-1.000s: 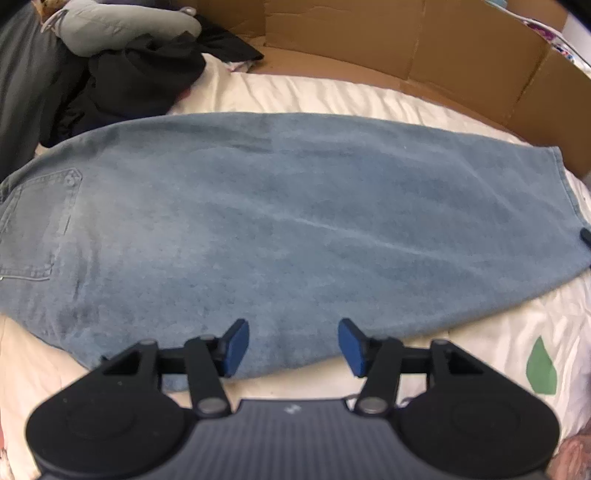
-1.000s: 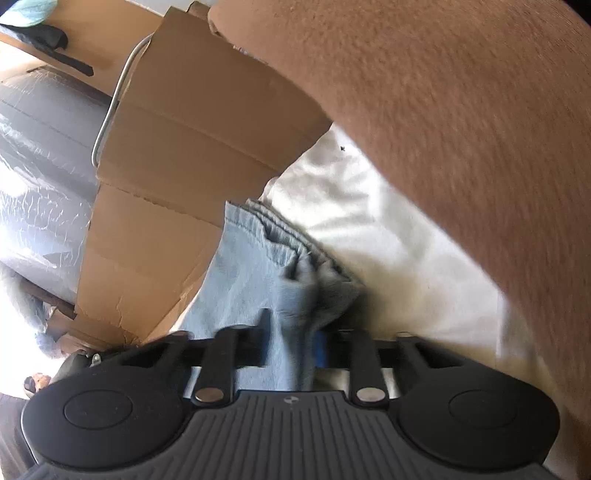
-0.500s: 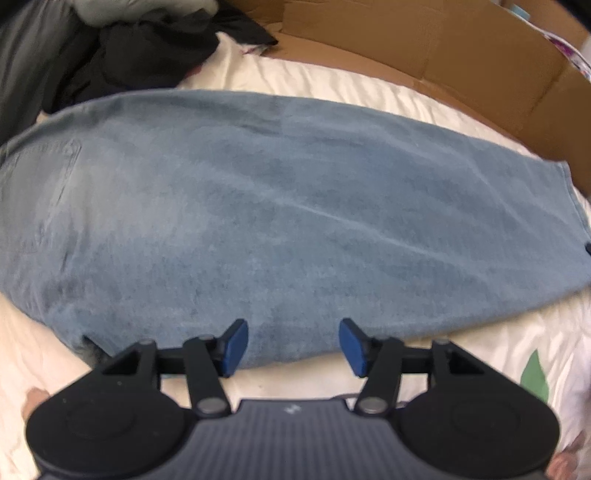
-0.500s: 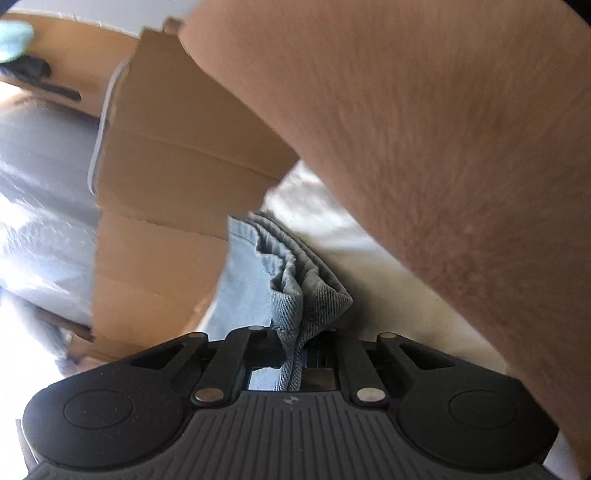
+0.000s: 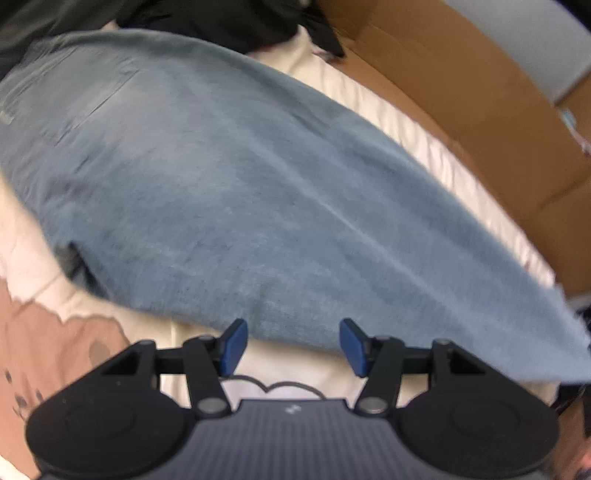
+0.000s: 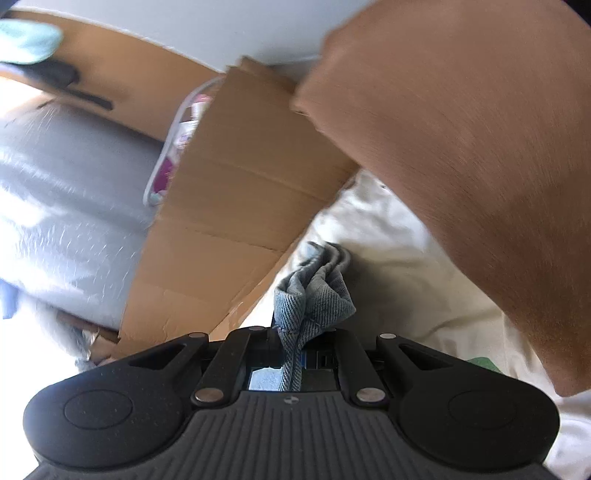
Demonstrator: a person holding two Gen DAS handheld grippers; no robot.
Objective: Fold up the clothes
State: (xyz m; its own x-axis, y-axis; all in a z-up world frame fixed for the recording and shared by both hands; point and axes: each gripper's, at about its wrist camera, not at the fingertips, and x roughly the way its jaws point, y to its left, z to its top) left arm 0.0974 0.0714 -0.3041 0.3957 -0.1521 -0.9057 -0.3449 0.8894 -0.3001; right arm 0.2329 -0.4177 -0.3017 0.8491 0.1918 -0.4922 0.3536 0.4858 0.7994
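White sheet (image 5: 388,107), cardboard (image 5: 480,92) along far edge. Jeans (image 5: 240,192) spread across sheet. Left gripper (image 5: 291,345) at their near edge, fingers apart, empty. Right gripper (image 6: 295,354) clamped on bunched hem (image 6: 314,291); forearm (image 6: 480,166) overhead.

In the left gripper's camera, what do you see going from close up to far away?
Left gripper → white bedsheet → blue jeans → pile of dark clothes.

Faded blue denim jeans (image 5: 258,206) lie on smooth cream cloth bedding (image 5: 373,107), beside matt brown cardboard (image 5: 480,96).
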